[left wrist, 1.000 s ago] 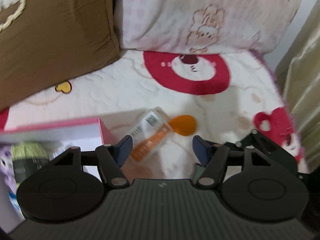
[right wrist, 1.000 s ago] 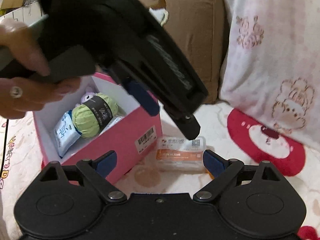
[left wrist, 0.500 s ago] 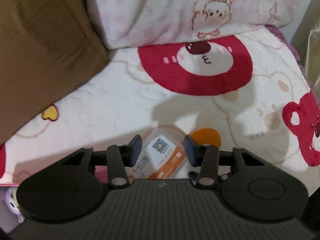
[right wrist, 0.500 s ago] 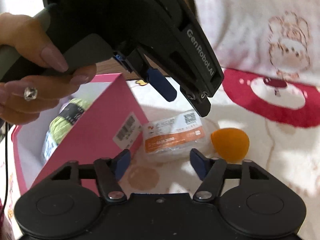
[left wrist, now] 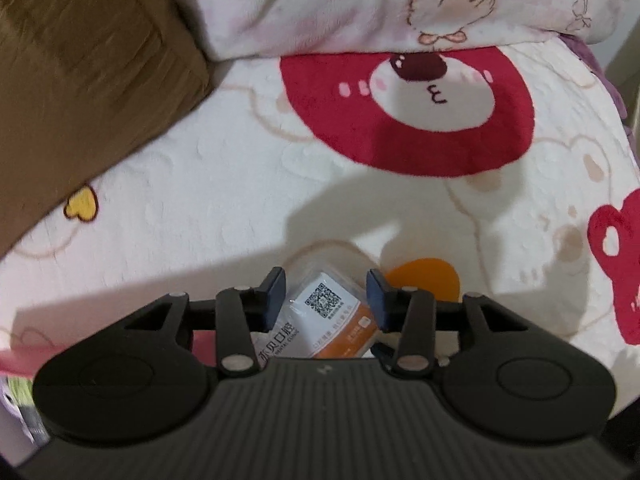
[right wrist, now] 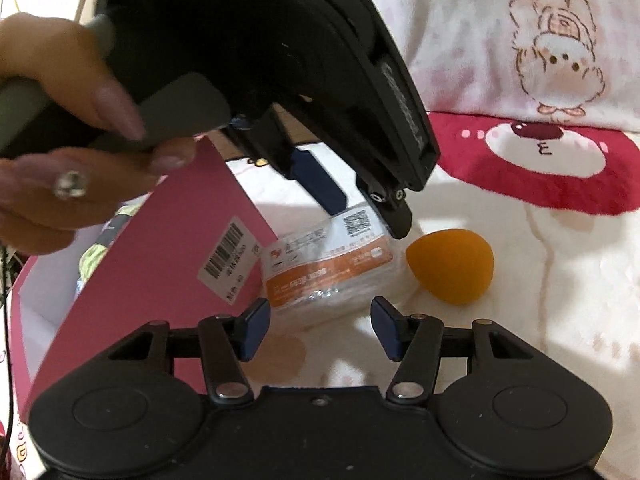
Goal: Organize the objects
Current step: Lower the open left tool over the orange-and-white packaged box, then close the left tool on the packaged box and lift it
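Fleece blanket (right wrist: pixel 500 360) with red bear print forms the surface. Right gripper (right wrist: pixel 320 330), closing, stands just short of the packet (right wrist: pixel 328 268), not touching. Left gripper (left wrist: pixel 327 300), opening, straddles the packet from above. Left of the packet: pink box (right wrist: pixel 160 256); right: orange sponge (right wrist: pixel 450 266). Behind: pillows (left wrist: pixel 360 4).

The left gripper's body is covering the lower half of the packet (left wrist: pixel 320 322) in the left wrist view. The pink box (right wrist: pixel 168 264) is running off the right wrist view's left edge, its contents mostly screened by its wall. The brown cushion (left wrist: pixel 80 72) is showing blurred.
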Action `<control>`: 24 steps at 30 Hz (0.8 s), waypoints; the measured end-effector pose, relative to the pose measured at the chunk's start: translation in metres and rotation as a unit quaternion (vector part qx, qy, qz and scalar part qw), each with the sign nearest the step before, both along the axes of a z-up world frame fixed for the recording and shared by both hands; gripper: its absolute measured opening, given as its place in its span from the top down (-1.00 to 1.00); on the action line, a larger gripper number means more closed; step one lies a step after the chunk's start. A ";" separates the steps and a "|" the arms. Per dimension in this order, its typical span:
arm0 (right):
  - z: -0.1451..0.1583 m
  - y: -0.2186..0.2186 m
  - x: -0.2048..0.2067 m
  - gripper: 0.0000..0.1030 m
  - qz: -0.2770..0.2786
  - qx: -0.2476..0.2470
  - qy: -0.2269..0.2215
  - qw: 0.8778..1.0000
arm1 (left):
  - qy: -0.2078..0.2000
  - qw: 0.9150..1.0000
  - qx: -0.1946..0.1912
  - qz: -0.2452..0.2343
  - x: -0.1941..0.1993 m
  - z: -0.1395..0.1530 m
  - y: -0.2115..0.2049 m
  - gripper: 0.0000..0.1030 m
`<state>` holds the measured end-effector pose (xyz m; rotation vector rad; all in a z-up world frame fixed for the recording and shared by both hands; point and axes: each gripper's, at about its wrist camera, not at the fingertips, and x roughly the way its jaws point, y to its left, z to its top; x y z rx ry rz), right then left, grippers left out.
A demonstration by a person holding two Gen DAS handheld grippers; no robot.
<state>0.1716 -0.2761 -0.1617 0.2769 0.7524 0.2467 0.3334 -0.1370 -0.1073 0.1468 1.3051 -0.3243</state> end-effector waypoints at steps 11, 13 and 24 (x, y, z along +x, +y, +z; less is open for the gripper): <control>-0.004 -0.004 -0.019 -0.19 -0.029 0.028 0.002 0.999 | 0.030 0.999 -0.015 0.042 -0.029 0.004 0.003 0.02; -0.003 -0.004 -0.025 -0.19 -0.029 0.023 0.001 0.999 | 0.033 0.998 -0.033 0.051 -0.034 0.008 0.006 0.06; -0.006 -0.019 -0.053 -0.03 -0.045 0.054 0.025 0.997 | 0.042 0.992 -0.104 0.066 -0.063 0.020 0.007 0.15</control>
